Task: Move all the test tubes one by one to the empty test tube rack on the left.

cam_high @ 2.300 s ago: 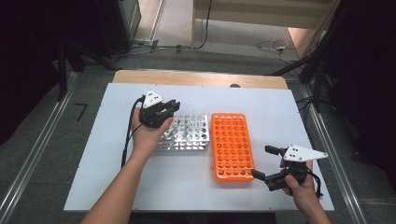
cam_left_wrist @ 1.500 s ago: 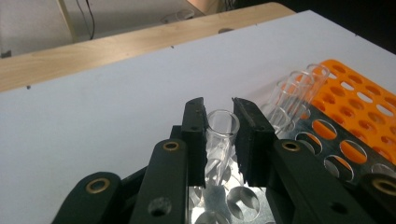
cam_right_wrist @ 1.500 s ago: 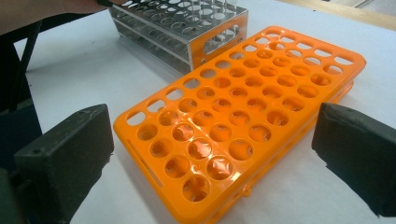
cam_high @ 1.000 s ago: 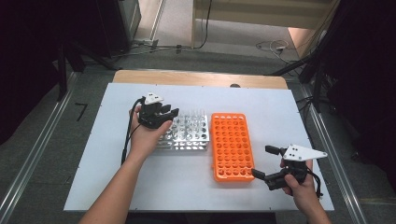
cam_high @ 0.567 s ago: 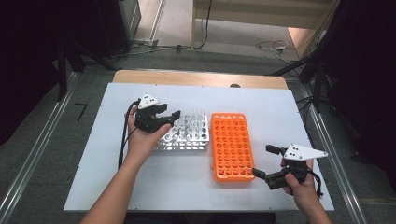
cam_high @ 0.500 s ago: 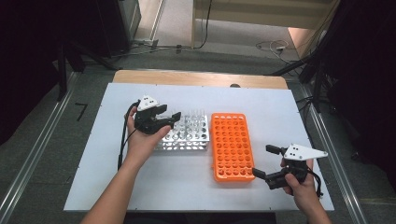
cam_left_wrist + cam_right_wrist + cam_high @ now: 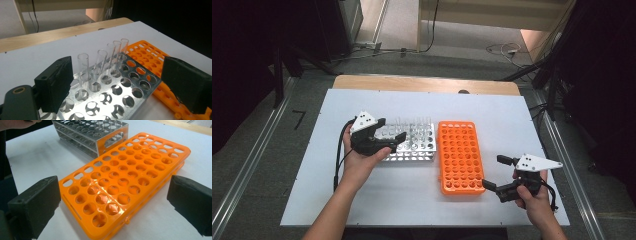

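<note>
Currently the left gripper [image 7: 386, 136] is being held wide open, empty, over the metal rack [image 7: 419, 142] of glass tubes [image 7: 83, 65] mid-table. The right gripper [image 7: 499, 172] is being held wide open, empty, beside the orange rack's [image 7: 459, 155] near right corner.

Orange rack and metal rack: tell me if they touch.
Cannot tell. In the right gripper view the metal rack stands close behind the orange rack, and the high view shows their sides running together with no plain gap or contact.
</note>
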Demonstrator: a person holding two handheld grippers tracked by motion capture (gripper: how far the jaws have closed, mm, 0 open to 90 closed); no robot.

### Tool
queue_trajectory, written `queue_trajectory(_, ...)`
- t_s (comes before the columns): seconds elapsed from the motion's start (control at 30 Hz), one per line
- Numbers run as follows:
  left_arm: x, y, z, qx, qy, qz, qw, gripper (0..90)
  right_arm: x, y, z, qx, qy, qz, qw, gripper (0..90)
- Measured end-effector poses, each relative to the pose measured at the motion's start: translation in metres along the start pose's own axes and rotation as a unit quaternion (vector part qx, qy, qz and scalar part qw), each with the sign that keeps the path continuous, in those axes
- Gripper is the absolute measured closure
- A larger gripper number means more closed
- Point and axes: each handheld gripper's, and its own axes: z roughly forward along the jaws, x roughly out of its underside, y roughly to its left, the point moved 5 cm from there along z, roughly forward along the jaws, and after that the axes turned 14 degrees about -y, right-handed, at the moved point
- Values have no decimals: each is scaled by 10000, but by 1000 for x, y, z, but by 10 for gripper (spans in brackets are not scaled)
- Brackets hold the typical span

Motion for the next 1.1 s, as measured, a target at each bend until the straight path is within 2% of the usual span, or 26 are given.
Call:
queue_trajectory(0.17,2,-9,-9,144,11,77,9999,41,0,-1,0,9,2,-3,10000,0)
queue_trajectory(0.27,3,-12,-14,136,-47,133,9998,36,1,-1,0,14,2,-2,10000,0)
queue_trajectory(0.37,5,-15,-19,194,-126,67,9997,24,1,-2,-1,35,3,7,10000,0)
queue_trajectory(0.5,9,-19,-26,273,-160,96,9995,12,1,-2,-1,46,12,21,10000,0)
queue_trajectory(0.57,10,-20,-31,303,-173,124,9993,2,1,-3,-1,49,11,24,10000,0)
queue_trajectory(0.77,13,-20,-46,364,-343,43,9987,0,2,-4,-1,71,8,24,10000,0)
queue_trajectory(0.97,17,-23,-59,448,-403,112,9981,0,2,-5,-2,106,6,50,9999,0)
queue_trajectory(1.1,20,-21,-67,425,-414,157,9981,0,3,-7,-3,125,-6,70,9999,0)
